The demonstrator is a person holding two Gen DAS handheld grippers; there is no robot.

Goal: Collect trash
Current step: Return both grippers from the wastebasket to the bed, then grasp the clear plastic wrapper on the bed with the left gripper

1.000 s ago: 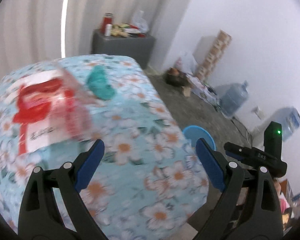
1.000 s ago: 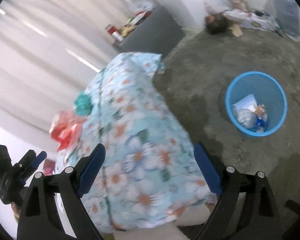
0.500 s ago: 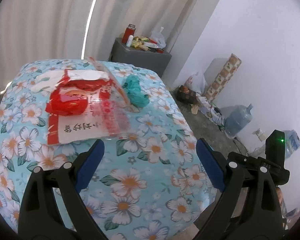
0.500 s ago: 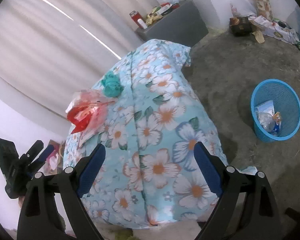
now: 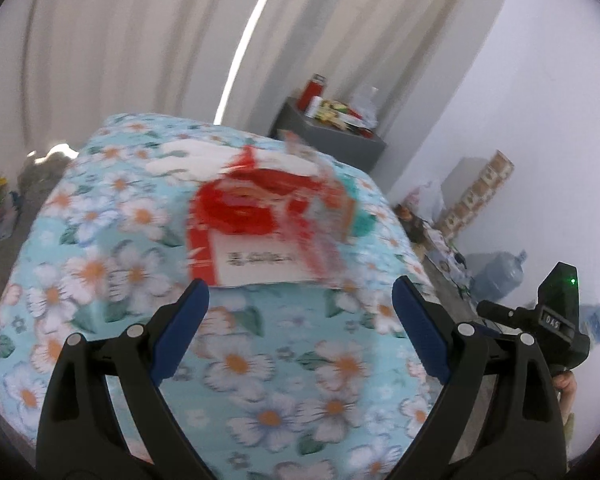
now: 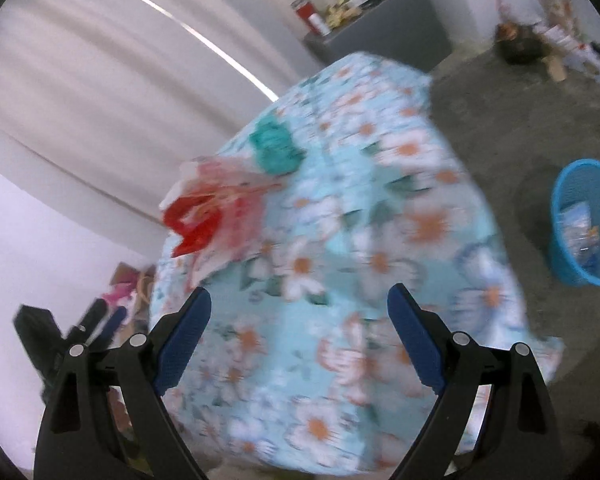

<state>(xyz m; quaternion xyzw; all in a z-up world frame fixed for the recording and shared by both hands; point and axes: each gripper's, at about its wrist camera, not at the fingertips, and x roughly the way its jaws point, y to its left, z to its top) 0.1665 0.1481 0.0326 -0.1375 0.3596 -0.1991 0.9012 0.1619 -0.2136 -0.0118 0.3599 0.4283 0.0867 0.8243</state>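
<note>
A red and white plastic wrapper [image 5: 260, 224] lies on the table covered with a blue flowered cloth [image 5: 228, 352]. My left gripper [image 5: 300, 320] hovers open just in front of it, nothing between its fingers. Behind the wrapper, a teal crumpled piece [image 5: 362, 222] peeks out. In the right wrist view the same wrapper [image 6: 216, 216] and teal piece [image 6: 276, 148] sit at the table's far left side. My right gripper [image 6: 298, 328] is open over the cloth [image 6: 340, 300], empty. A blue waste basket [image 6: 584, 220] with trash inside stands on the floor to the right.
A grey cabinet [image 5: 332, 136] with bottles and packets stands against the curtain. Water jugs [image 5: 498, 276], boxes and clutter line the white wall. The other gripper's black body [image 5: 552, 320] shows at right. Bare concrete floor [image 6: 512, 120] surrounds the table.
Both cameras swung; views are now blurred. The left gripper drew closer to the red wrapper, which now sits centred above its fingers. The right gripper tilted, basket shifting to the right edge.
</note>
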